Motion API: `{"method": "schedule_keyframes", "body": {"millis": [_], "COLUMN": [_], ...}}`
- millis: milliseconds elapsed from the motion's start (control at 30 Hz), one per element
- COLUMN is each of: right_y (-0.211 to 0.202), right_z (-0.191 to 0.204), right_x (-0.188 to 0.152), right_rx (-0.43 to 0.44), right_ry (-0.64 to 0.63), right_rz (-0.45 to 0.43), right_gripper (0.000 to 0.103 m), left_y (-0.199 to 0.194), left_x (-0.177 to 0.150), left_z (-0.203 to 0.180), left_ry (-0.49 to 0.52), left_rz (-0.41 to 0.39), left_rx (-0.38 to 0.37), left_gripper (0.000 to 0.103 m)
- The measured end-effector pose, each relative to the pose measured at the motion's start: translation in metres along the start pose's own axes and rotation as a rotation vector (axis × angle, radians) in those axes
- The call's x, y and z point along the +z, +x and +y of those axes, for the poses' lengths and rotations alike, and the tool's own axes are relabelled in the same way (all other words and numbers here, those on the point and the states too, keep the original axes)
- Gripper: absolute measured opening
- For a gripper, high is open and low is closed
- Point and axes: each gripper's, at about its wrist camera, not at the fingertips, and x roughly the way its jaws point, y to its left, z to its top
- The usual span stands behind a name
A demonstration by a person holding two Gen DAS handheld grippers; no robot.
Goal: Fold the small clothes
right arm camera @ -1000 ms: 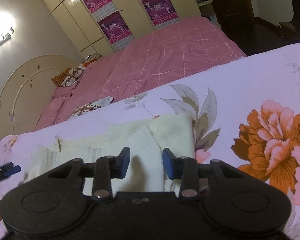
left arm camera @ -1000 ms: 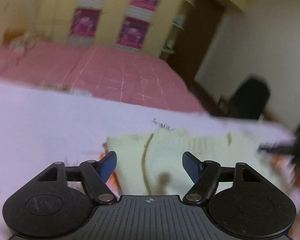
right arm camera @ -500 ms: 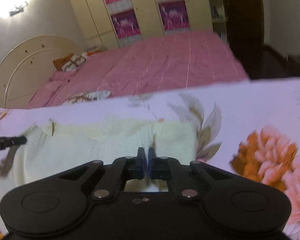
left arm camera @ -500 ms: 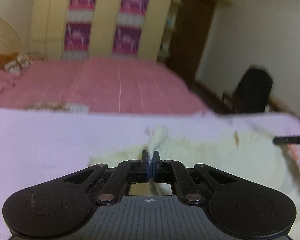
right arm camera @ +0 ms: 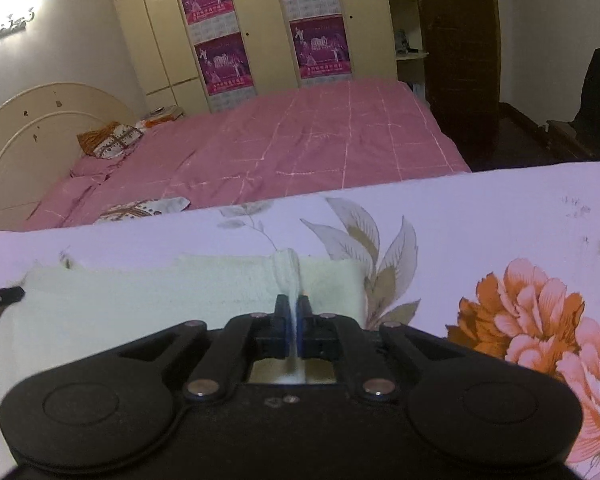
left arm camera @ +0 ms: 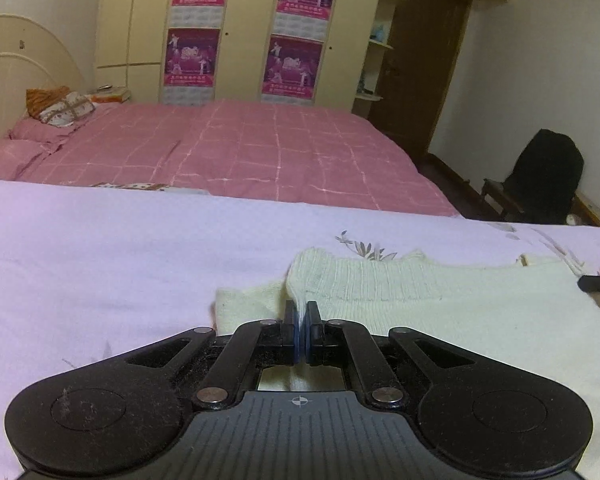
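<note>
Lilac floral bedsheet (left arm camera: 100, 248) spreads beneath both tools, with a pink checked bed (left arm camera: 240, 148) and a cream wardrobe (left arm camera: 240, 28) bearing purple posters beyond. Lying flat on the sheet is a pale cream knitted garment (left arm camera: 440, 304), perhaps a small sweater. Directly ahead of the left gripper (left arm camera: 300, 316), its jaws are pressed together on a raised ridge of the knit near one end. At the garment's other end the right gripper (right arm camera: 293, 310) likewise pinches a pulled-up fold, an orange printed flower (right arm camera: 532, 316) to its right.
</note>
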Motion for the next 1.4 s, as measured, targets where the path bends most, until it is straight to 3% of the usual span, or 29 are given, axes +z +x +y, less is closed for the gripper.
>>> {"method": "schedule_keyframes", "body": {"millis": [100,167,200,233,300,400,500,533,600,667,733,767,800,833,933,1000,1133,1167,1200,1267,1300,1333,1400], "right_y": [0.004,-0.004,-0.014,-0.025,-0.043,-0.041,-0.04,-0.041,-0.043,-0.051,-0.078,-0.097,-0.111,-0.125,-0.147,-0.153,-0.151,-0.15,-0.147,-0.142,-0.139,-0.137,-0.137], "right_z": [0.0,0.004,0.01,0.018,0.037,0.073,0.103,0.11,0.111,0.085,0.045,0.031,0.023,0.014,-0.014,-0.024,-0.026,-0.023,-0.019,-0.011,-0.006,-0.003,0.002], "right_x": [0.0,0.001,0.0,-0.002,-0.008,-0.023,-0.041,-0.048,-0.058,-0.057,-0.051,-0.052,-0.055,-0.061,-0.079,-0.093,-0.11,-0.11,-0.111,-0.11,-0.11,-0.113,-0.111], "right_rx": [-0.005,-0.009,-0.019,-0.022,0.027,0.094,0.158,0.152,0.082,-0.028,-0.051,-0.029,-0.007,0.015,0.103,0.126,0.175,0.185,0.195,0.198,0.189,0.175,0.161], "right_ry": [-0.001,-0.002,-0.019,-0.049,-0.106,-0.173,-0.236,-0.282,-0.369,-0.309,-0.155,-0.114,-0.099,-0.077,0.063,0.131,0.216,0.218,0.219,0.202,0.18,0.16,0.131], "right_rz": [0.017,0.008,-0.019,-0.051,-0.075,-0.018,0.019,0.028,0.051,0.063,0.053,0.029,0.013,0.01,0.068,0.089,0.121,0.121,0.122,0.13,0.14,0.15,0.153], "right_gripper": [0.005,0.017,0.033,0.039,0.035,0.032,0.03,0.031,0.03,0.03,0.027,0.031,0.034,0.034,0.034,0.034,0.034,0.034,0.033,0.028,0.021,0.012,0.007], "left_y": [-0.012,-0.031,-0.04,-0.051,-0.058,-0.058,-0.053,-0.051,-0.062,-0.089,-0.121,-0.138,-0.15,-0.162,-0.171,-0.166,-0.151,-0.144,-0.139,-0.132,-0.132,-0.132,-0.145], "left_x": [0.0,0.004,0.006,0.005,0.001,-0.012,-0.031,-0.038,-0.046,-0.044,-0.047,-0.051,-0.056,-0.063,-0.08,-0.089,-0.104,-0.106,-0.108,-0.109,-0.107,-0.105,-0.1], "left_z": [0.002,0.0,-0.001,-0.008,-0.037,-0.081,-0.107,-0.108,-0.097,-0.076,-0.052,-0.038,-0.028,-0.02,-0.007,-0.006,-0.018,-0.025,-0.025,-0.025,-0.025,-0.022,-0.017], "left_ry": [0.021,0.025,0.018,0.005,0.051,0.105,0.167,0.198,0.226,0.181,0.114,0.054,0.009,-0.02,-0.083,-0.119,-0.102,-0.1,-0.107,-0.117,-0.119,-0.143,-0.149], "left_rz": [-0.017,-0.049,-0.07,-0.095,-0.07,-0.022,0.042,0.079,0.061,0.029,-0.022,-0.036,-0.059,-0.074,-0.008,0.046,0.115,0.137,0.159,0.176,0.179,0.184,0.158], "left_rx": [0.012,0.061,0.058,0.019,-0.062,-0.14,-0.162,-0.141,-0.122,-0.075,-0.061,-0.066,-0.063,-0.065,-0.093,-0.102,-0.081,-0.077,-0.078,-0.086,-0.098,-0.125,-0.163], "left_gripper": [0.003,0.007,0.011,0.012,0.012,0.012,0.012,0.012,0.012,0.013,0.028,0.062,0.086,0.086,0.078,0.056,0.054,0.05,0.038,0.031,0.006,0.006,0.006]}}
